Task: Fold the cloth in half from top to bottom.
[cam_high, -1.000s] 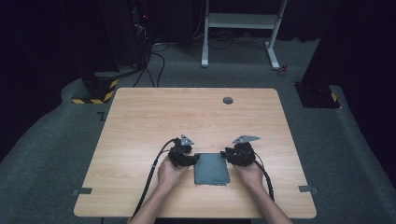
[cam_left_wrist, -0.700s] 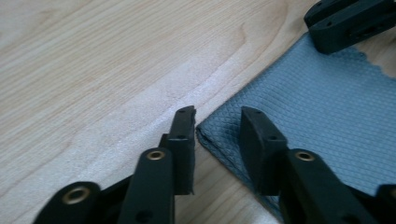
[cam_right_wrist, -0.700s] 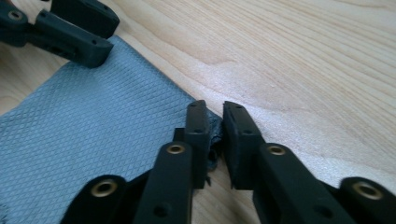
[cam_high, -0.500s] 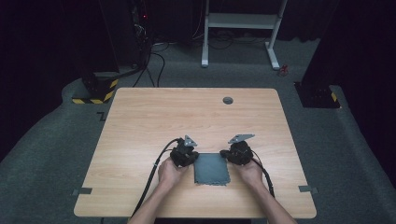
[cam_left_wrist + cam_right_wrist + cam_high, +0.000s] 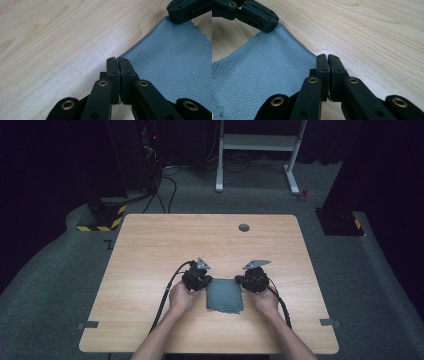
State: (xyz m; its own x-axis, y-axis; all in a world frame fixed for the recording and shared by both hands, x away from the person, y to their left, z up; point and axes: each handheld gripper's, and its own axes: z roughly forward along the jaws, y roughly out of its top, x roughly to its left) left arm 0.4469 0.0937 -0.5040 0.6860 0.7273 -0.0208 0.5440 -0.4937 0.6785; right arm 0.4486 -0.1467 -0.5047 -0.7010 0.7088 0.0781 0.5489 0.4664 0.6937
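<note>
Cloth flat on table, near front edge, between both hands. Left gripper pinched shut on cloth's far left corner; right gripper likewise clamped on far right corner. Grasp done; lift or fold not yet begun, judging by flat cloth.

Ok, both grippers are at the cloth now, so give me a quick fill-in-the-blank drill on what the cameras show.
1. The cloth lying on the table is ____ in colour.
2. The left gripper has its jaws closed on a ____ of the cloth.
3. The right gripper pinches the cloth with its jaws ____.
4. Near the table's far edge sits a small round ____.

Missing words: grey; corner; shut; hole
</note>
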